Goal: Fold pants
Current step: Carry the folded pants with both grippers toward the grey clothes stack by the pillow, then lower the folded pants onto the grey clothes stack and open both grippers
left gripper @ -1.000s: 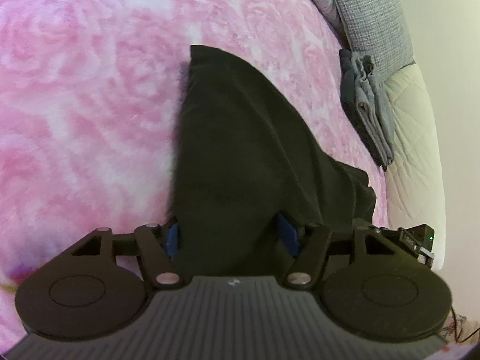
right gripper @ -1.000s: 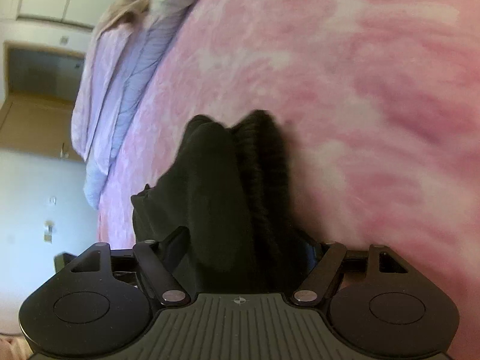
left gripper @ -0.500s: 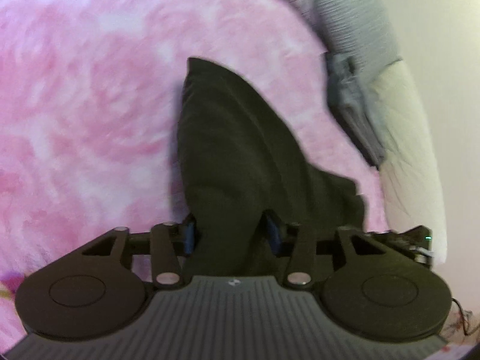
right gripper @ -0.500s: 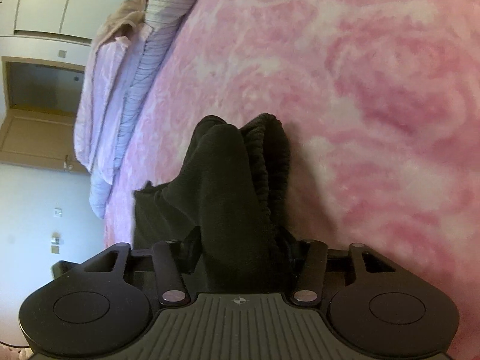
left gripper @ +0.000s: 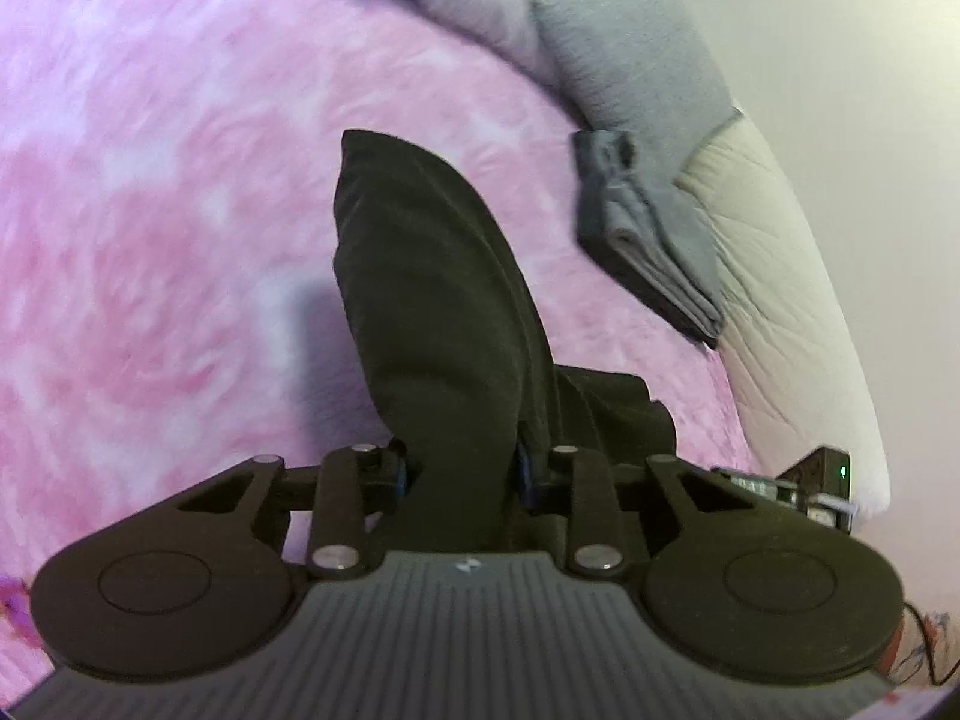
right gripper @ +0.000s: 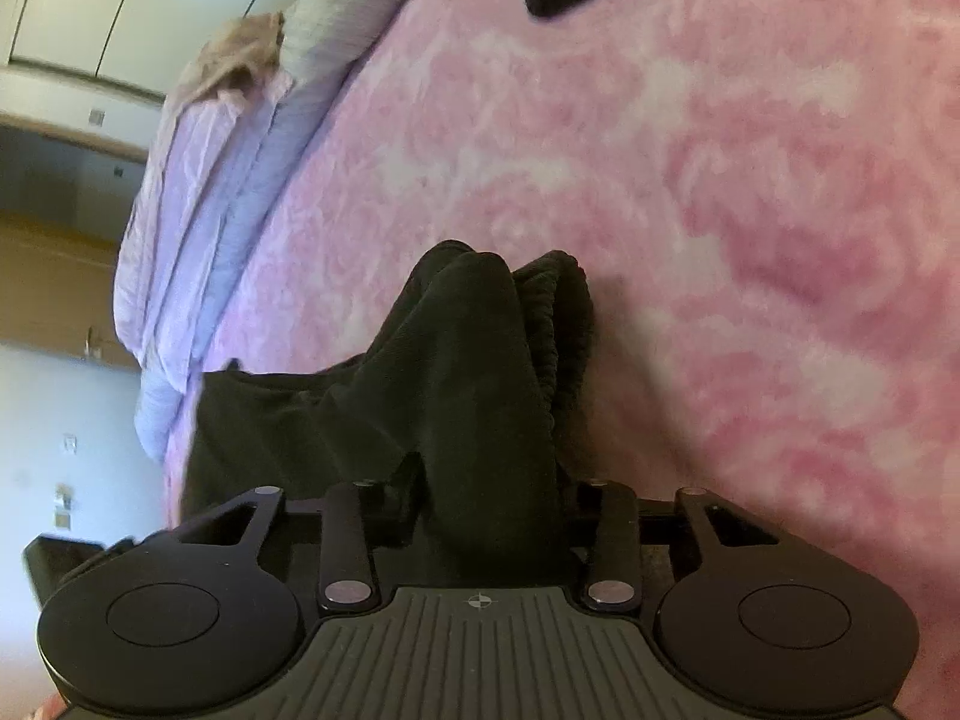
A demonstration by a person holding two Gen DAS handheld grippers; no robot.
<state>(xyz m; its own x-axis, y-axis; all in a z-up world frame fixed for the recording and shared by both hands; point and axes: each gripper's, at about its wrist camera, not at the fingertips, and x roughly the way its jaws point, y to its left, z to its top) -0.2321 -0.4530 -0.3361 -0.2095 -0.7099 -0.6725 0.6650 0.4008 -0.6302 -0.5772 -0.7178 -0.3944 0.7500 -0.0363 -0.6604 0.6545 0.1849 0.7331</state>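
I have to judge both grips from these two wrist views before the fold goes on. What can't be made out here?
- Left wrist view: where the left gripper, closing, meets the black fabric pants; cloth covers the fingers.
- Right wrist view: the right gripper, also closing; bunched fabric hides the contact.
- Both views: the pants' full outline, cut off behind the gripper bodies.
- Left wrist view: the pink fleece blanket is motion-blurred.

The left wrist view is being taken from just behind the left gripper (left gripper: pixel 462 474), angled down over the bed (left gripper: pixel 150 240) toward its edge where a grey pillow (left gripper: pixel 636 54) is lying. The right wrist view is being taken likewise from behind the right gripper (right gripper: pixel 492 510), facing the bed's edge bearing lilac bedding (right gripper: pixel 198 222). The black pants (left gripper: pixel 432 300), seen close, are being shared by both views.
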